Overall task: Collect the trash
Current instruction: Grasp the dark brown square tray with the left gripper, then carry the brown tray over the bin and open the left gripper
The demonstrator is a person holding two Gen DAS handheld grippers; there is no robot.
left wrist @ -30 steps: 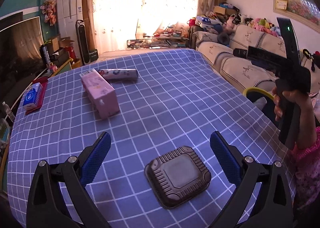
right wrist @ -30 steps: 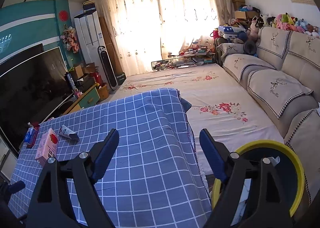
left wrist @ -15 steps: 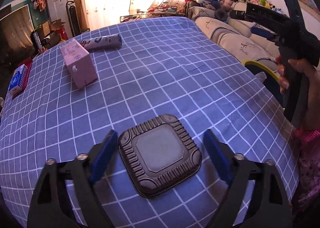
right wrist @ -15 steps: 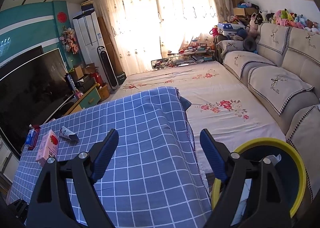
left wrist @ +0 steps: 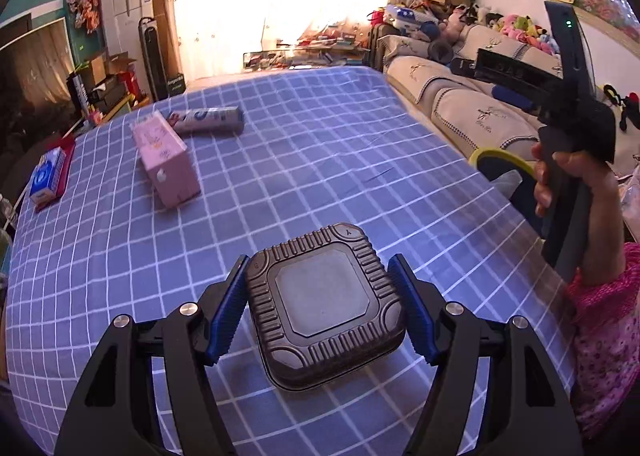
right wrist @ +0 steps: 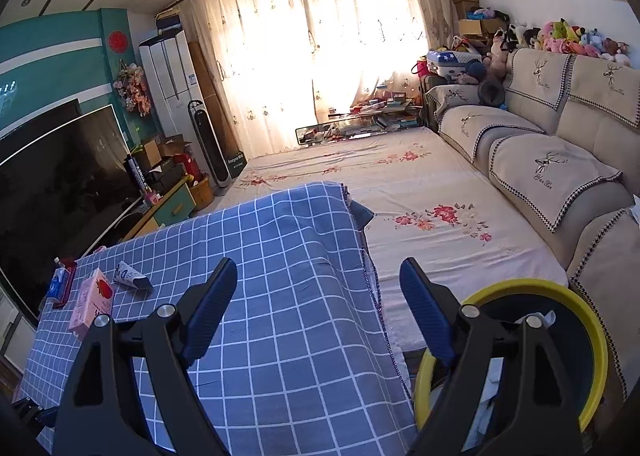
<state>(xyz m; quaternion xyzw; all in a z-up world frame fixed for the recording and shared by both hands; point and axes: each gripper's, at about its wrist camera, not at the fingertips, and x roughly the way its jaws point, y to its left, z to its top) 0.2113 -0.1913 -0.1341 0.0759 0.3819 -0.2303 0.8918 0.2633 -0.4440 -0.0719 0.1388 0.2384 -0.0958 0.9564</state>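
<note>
L gripper (left wrist: 323,314) has its blue pads pressed on both sides of the black ribbed takeout container (left wrist: 323,306) — jaws closed in on it, gripping it left & right. Container sits at the near end of the blue checked tablecloth (left wrist: 320,143); can't tell if it's off the cloth or touching it. Farther back, pink carton (left wrist: 166,161) lies on its side w/ a tube (left wrist: 208,120) just behind it, blue tissue pack (left wrist: 46,175) near the far-left edge. R gripper (right wrist: 318,312) hangs over the table's right edge, jaws wide apart, nothing btwn them. Yellow-rimmed trash bin (right wrist: 596,344) stands on the floor just beside the table, below the R finger, some white scraps inside.
</note>
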